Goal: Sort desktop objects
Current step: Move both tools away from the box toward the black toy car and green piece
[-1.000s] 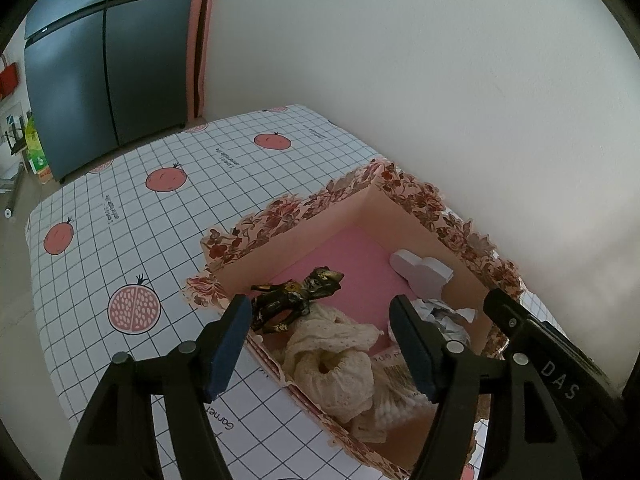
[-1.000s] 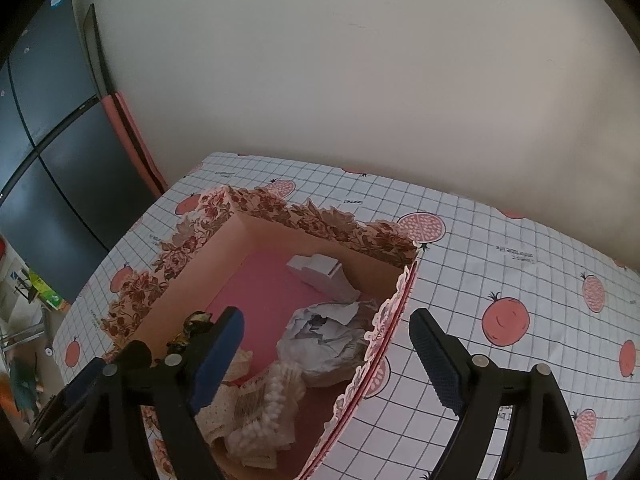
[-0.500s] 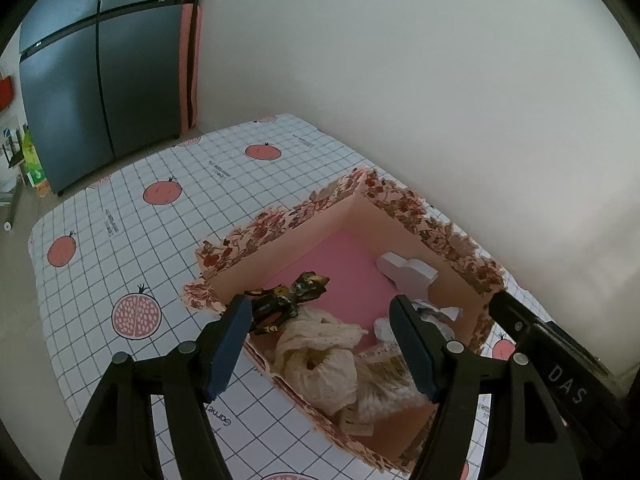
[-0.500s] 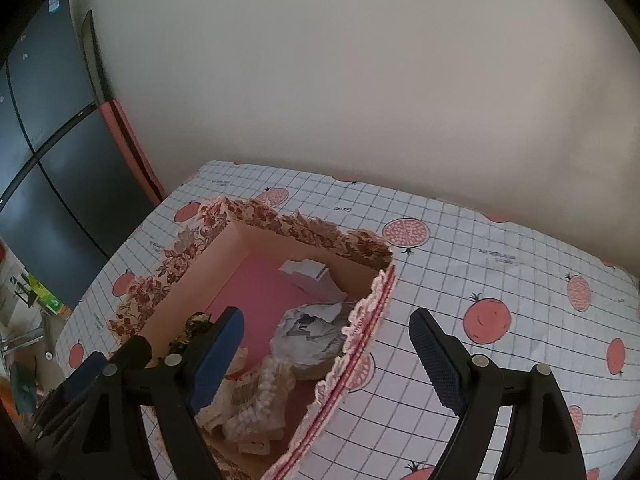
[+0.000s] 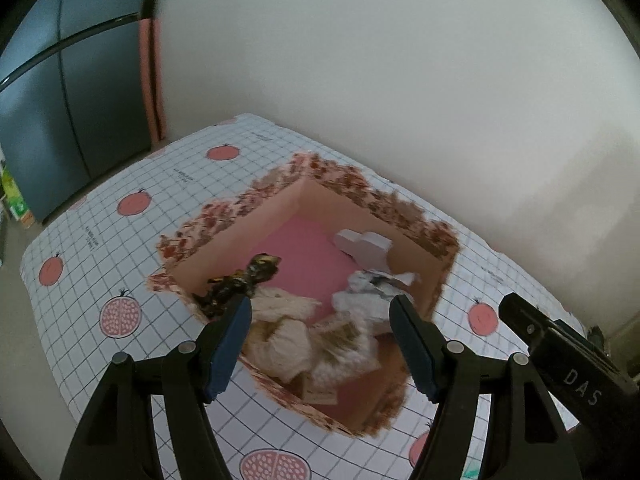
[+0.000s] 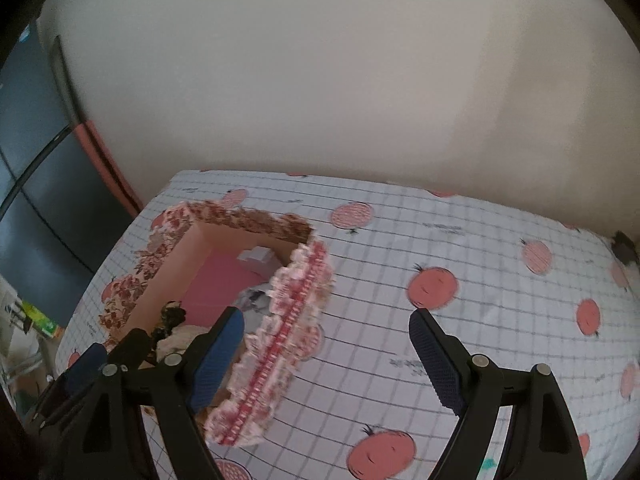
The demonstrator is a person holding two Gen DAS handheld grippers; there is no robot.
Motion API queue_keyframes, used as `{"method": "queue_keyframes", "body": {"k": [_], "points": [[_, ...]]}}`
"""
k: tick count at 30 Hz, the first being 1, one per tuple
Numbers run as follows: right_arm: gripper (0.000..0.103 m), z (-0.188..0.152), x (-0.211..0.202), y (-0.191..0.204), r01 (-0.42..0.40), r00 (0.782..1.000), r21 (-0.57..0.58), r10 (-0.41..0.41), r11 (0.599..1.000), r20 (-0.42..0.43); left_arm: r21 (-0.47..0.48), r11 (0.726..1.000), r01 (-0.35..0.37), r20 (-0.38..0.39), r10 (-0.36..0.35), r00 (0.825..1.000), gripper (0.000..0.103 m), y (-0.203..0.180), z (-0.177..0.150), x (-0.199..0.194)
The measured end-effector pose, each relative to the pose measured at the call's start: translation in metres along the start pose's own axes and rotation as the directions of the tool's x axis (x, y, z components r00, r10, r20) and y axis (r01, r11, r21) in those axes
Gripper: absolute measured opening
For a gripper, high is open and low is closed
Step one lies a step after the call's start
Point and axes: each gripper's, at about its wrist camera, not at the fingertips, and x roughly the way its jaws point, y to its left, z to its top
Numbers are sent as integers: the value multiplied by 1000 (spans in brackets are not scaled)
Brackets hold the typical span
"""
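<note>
A floral-rimmed box (image 5: 224, 216) with a pink floor stands on the table. Inside lie a black-and-gold wrapper (image 5: 240, 280), cream lace cloth (image 5: 280, 328), crumpled white paper (image 5: 372, 292) and a white block (image 5: 360, 242). My left gripper (image 5: 320, 336) hangs above the box's near end, open and empty. In the right wrist view the box (image 6: 160, 256) sits at the left, its lace side (image 6: 288, 340) facing me. My right gripper (image 6: 324, 352) is open and empty over that side and the cloth beside it. The left gripper (image 6: 92, 364) shows at the lower left there.
The table carries a white grid tablecloth (image 6: 460, 340) with pomegranate prints. A plain wall (image 5: 400, 80) runs close behind it, and a dark cabinet (image 5: 60, 100) stands at the left. A small dark object (image 6: 624, 248) sits at the far right edge. The other tool's body (image 5: 560, 360) shows at right.
Both grippers have drawn back and risen a little, so the box looks smaller and farther. Both views have rolled slightly. The jaws kept the same spread.
</note>
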Motion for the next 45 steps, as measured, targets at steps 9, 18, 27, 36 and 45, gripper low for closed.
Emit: {"method": "queue_keyframes", "body": {"k": [9,18,27,36,45], "points": [[87,-17,-27,-43,67,998,99,-68,993,4,82,994,65,-45,-62,997,72,-30,-10,-6],[87,-41,-40,-80,138,990,193,-136,971,-24,154,981,116,-119,-98,988,72,-66,-27,-5],[87,-75,-36,-118,199,979,293,-178,935,-98,174,975,137,-225,-97,970,72,-89,-47,10],[87,-102,-40,-152,235,969,351,-191,906,-157,203,966,157,-296,-92,951,72,-118,-69,21],[87,-121,-38,-178,237,964,411,-162,880,-209,287,944,163,-339,-60,939,72,-151,-94,26]]}}
